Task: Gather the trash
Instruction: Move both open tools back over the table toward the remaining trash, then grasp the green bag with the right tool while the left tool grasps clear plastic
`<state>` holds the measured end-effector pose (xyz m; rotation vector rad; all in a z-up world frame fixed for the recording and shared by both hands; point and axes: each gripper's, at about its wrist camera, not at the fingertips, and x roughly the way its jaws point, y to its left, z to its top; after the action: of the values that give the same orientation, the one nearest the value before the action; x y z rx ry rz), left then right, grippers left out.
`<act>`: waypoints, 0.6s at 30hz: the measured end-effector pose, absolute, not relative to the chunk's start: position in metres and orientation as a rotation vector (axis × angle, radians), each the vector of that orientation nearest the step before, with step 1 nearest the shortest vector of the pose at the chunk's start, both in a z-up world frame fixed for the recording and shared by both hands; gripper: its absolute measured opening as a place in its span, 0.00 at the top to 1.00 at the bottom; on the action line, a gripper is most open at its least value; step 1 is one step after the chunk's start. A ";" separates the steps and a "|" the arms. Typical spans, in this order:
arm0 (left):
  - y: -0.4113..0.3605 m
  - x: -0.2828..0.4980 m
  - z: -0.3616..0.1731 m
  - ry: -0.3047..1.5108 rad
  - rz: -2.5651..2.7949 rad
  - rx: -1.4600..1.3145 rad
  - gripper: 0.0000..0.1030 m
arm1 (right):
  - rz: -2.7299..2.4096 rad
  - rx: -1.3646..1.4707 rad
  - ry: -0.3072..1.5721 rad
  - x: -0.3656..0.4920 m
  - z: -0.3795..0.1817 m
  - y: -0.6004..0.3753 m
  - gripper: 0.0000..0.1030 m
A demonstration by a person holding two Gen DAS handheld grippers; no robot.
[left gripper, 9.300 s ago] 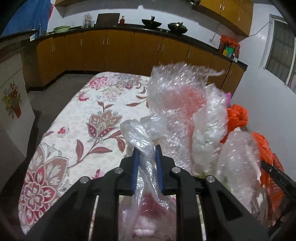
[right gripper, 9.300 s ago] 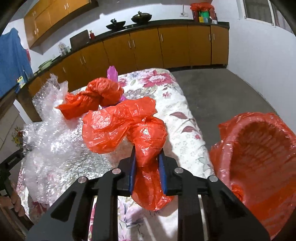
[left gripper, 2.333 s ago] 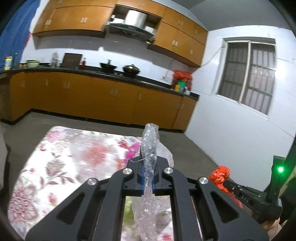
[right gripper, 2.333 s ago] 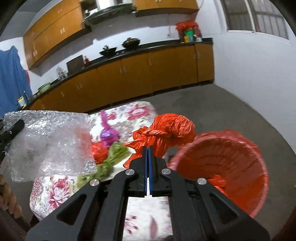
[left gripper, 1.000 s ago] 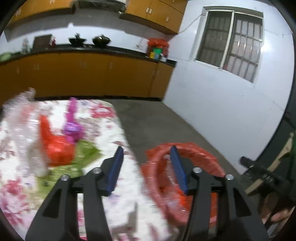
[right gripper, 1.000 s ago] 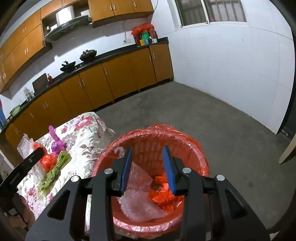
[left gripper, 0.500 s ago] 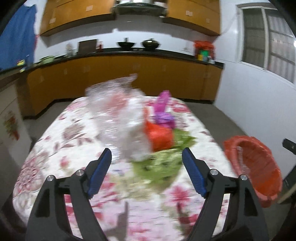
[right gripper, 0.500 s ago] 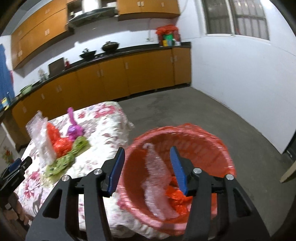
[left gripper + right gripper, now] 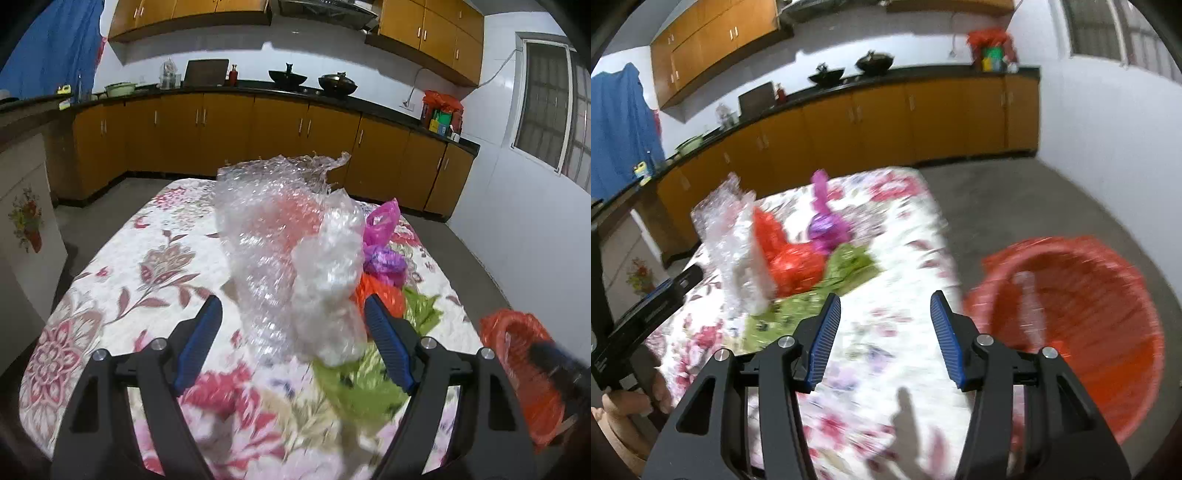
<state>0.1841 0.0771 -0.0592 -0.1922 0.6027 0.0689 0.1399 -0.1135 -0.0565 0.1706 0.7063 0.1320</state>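
Bubble wrap (image 9: pixel 1027 295) already lies in your red bin (image 9: pixel 1108 332); wrap (image 9: pixel 280 251) and coloured bags (image 9: pixel 798 262) wait on the desk (image 9: pixel 122 277), both grippers' fingers (image 9: pixel 197 334) released and empty.

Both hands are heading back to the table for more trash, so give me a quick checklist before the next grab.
1. Left tongs open and empty: ok.
2. Right tongs open and empty: ok.
3. Trash left on the table: ok; bubble wrap, red bag, purple bag, green bag.
4. Bubble wrap lined up between the left tongs: ok.
5. Bin beside the table, mouth open: ok.
6. Room left in the bin: cannot tell, blurred.
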 end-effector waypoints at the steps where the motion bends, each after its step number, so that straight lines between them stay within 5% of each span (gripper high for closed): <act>1: 0.077 0.188 -0.058 0.604 0.069 -0.191 0.24 | 0.148 0.174 0.725 0.150 -0.063 -0.103 0.50; 12: 0.119 0.183 -0.057 0.584 0.116 -0.202 0.24 | 0.186 0.256 0.908 0.213 -0.120 -0.051 0.52; 13: 0.120 0.184 -0.058 0.588 0.114 -0.206 0.24 | 0.191 0.256 0.915 0.215 -0.122 -0.049 0.56; 15: 0.119 0.187 -0.059 0.595 0.105 -0.214 0.24 | 0.208 0.203 0.925 0.214 -0.126 -0.042 0.82; 18: 0.109 0.192 -0.060 0.604 0.075 -0.217 0.24 | 0.201 0.146 0.903 0.203 -0.126 -0.045 0.86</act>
<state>0.1920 0.1094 -0.0599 -0.2171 0.6042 0.0747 0.2034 -0.0448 -0.1258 0.1457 0.9026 0.2014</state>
